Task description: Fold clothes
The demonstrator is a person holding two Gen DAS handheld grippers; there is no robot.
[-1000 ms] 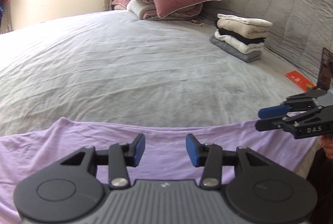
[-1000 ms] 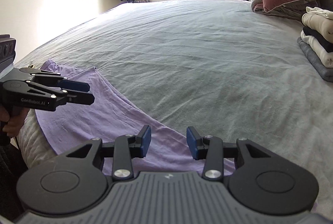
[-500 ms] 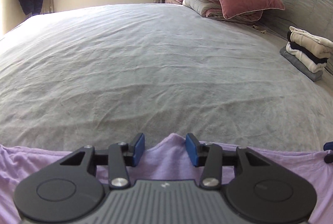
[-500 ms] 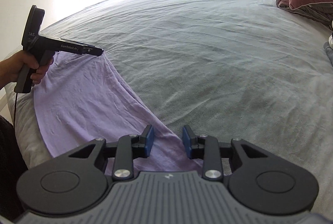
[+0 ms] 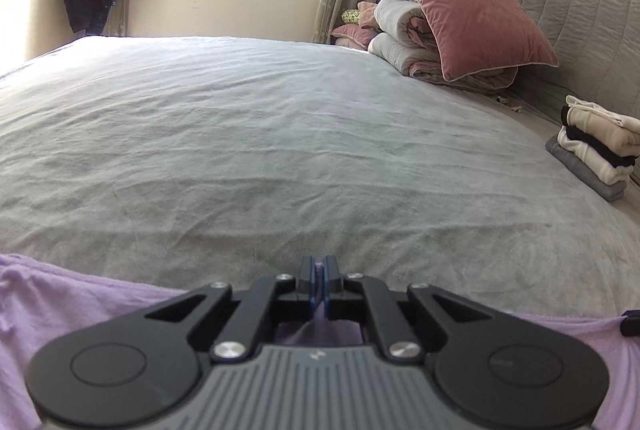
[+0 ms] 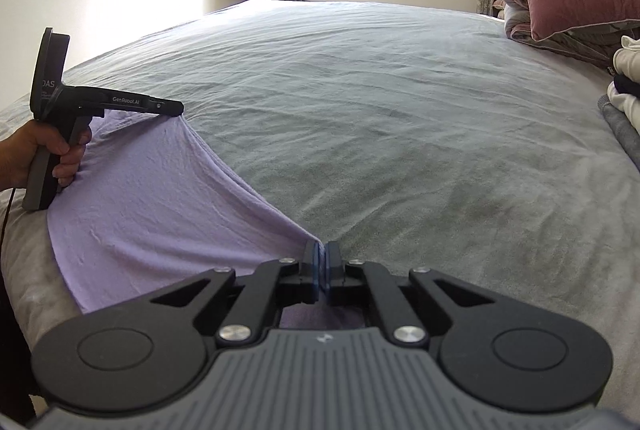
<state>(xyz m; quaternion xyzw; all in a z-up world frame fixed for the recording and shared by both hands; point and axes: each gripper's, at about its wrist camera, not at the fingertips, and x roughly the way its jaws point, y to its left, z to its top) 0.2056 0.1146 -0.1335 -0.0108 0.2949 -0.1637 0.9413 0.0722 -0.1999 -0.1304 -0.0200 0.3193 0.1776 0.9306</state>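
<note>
Two jaws pinching lilac garment [image 6: 152,198] edge

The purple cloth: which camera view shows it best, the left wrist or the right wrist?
The right wrist view: the purple cloth stretches between the left gripper and the right gripper. The left wrist view shows only a strip behind its gripper.

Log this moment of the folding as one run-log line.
step: edge pinched | left gripper: shut on purple garment | right gripper: shut on purple garment | garment: flat on bed | next: likely lift, fold
</note>
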